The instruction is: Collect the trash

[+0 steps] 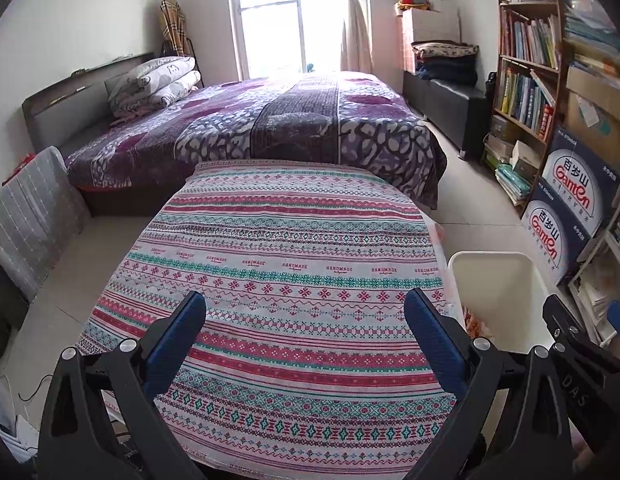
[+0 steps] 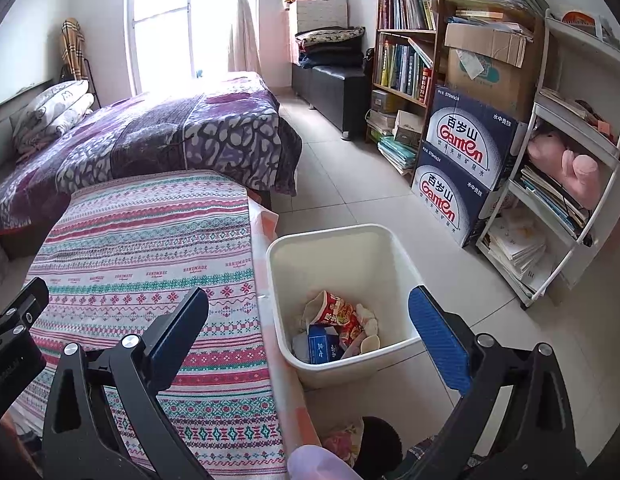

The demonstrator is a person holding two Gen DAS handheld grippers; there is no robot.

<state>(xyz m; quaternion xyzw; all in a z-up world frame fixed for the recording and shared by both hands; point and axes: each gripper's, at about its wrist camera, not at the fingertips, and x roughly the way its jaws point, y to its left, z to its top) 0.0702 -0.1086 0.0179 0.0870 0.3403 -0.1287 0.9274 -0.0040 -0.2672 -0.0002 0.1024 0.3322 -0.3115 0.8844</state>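
A white trash bin stands on the floor right of a table covered with a striped patterned cloth. Inside the bin lie a red instant-noodle cup, a blue carton and crumpled white paper. My right gripper is open and empty, held above the bin's near-left part and the table edge. My left gripper is open and empty above the cloth; the bin's rim shows at its right. No trash shows on the cloth.
A bed with a purple blanket stands beyond the table. A bookshelf, stacked water cartons and a white rack line the right wall. A black bench stands by the window.
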